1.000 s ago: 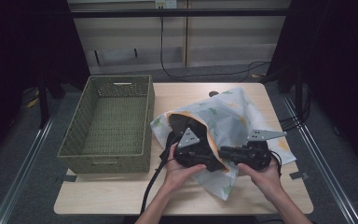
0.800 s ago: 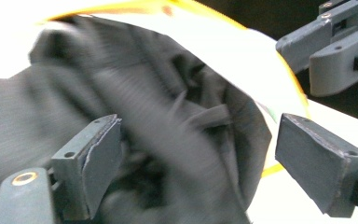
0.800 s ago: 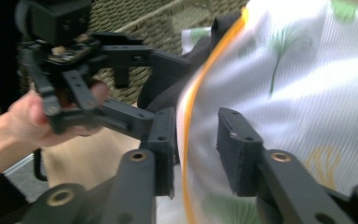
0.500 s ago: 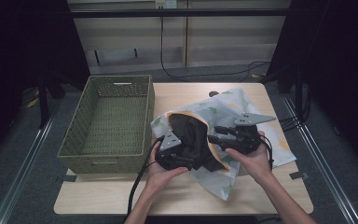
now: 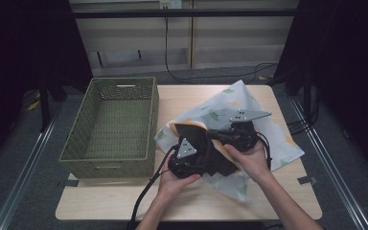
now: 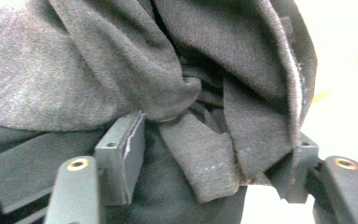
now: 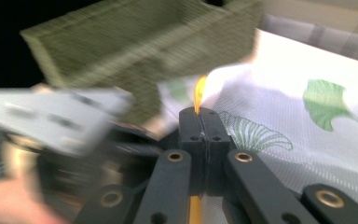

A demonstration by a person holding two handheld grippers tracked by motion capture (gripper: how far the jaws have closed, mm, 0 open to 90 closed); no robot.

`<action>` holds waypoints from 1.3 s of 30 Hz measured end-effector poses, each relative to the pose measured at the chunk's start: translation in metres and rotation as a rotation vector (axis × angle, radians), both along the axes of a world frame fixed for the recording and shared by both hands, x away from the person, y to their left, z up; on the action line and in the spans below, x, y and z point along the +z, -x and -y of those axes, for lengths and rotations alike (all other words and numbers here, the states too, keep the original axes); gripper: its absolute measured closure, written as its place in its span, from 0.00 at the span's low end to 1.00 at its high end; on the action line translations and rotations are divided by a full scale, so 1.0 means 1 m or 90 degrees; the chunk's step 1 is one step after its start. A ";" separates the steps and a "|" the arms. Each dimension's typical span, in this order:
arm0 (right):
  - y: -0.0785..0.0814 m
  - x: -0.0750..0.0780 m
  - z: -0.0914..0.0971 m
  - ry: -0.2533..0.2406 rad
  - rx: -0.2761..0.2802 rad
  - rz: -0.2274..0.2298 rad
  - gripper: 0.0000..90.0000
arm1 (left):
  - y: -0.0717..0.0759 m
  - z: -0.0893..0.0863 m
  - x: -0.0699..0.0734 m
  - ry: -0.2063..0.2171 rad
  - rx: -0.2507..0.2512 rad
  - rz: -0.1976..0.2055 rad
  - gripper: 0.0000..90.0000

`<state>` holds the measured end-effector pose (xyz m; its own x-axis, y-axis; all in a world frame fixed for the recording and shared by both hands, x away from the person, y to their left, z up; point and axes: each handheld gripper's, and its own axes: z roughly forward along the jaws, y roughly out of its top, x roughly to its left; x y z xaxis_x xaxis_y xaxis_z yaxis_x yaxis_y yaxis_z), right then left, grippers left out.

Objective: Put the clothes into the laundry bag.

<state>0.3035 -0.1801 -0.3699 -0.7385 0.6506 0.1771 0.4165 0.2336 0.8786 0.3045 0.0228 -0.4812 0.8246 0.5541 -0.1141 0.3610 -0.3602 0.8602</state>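
Observation:
A dark grey garment (image 5: pixel 216 162) lies bunched on a white leaf-print cloth (image 5: pixel 268 139) with an orange lining (image 5: pixel 187 125). My left gripper (image 5: pixel 210 155) reaches into the garment. In the left gripper view its jaws have just been closing, and folds of the dark fabric (image 6: pixel 98 70) fill the gap of the left gripper (image 6: pixel 209 163) and press on both pads. My right gripper (image 5: pixel 213 132) points left above the garment. Its jaws (image 7: pixel 204 123) have just closed flat together on a thin orange edge (image 7: pixel 198 93) of the printed cloth (image 7: pixel 307 121).
A green woven basket (image 5: pixel 110 158) stands on the left half of the wooden table (image 5: pixel 196 96), close to the cloth's left edge; it is blurred behind the jaws as the basket (image 7: pixel 121 42). The left gripper's cable hangs off the table's front edge.
The right hand has moved left and away from me, over the garment, and its jaws now pinch the orange edge. The left hand stays in nearly the same spot on the dark fabric.

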 end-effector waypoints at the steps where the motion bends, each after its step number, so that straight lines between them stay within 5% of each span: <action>1: 0.003 0.003 -0.001 -0.013 0.015 0.001 1.00 | 0.001 0.001 0.000 -0.001 0.005 0.000 0.42; 7: 0.024 -0.002 0.001 -0.016 0.060 -0.026 1.00 | 0.003 0.000 -0.004 0.031 0.030 -0.009 0.45; 12: 0.029 -0.036 0.017 -0.009 0.046 -0.073 1.00 | 0.004 -0.004 -0.002 0.025 0.005 0.008 0.30; 16: 0.028 -0.048 0.028 0.000 0.027 -0.070 1.00 | 0.012 -0.016 0.008 0.029 0.002 0.034 0.24; 19: 0.026 -0.050 0.033 -0.009 0.016 -0.074 1.00 | 0.015 -0.025 0.012 0.030 0.029 0.046 0.14; 22: 0.027 -0.050 0.036 -0.009 0.013 -0.073 1.00 | 0.014 -0.035 0.012 0.020 0.068 0.040 0.07; 26: 0.027 -0.049 0.035 -0.010 0.013 -0.071 1.00 | 0.010 -0.039 0.008 0.026 0.068 0.014 0.04; 30: 0.026 -0.048 0.034 -0.008 0.013 -0.069 1.00 | -0.005 -0.030 -0.011 0.003 0.029 -0.045 0.01; 39: 0.024 -0.048 0.035 -0.009 0.010 -0.068 1.00 | -0.006 -0.012 0.003 0.026 -0.041 -0.036 0.00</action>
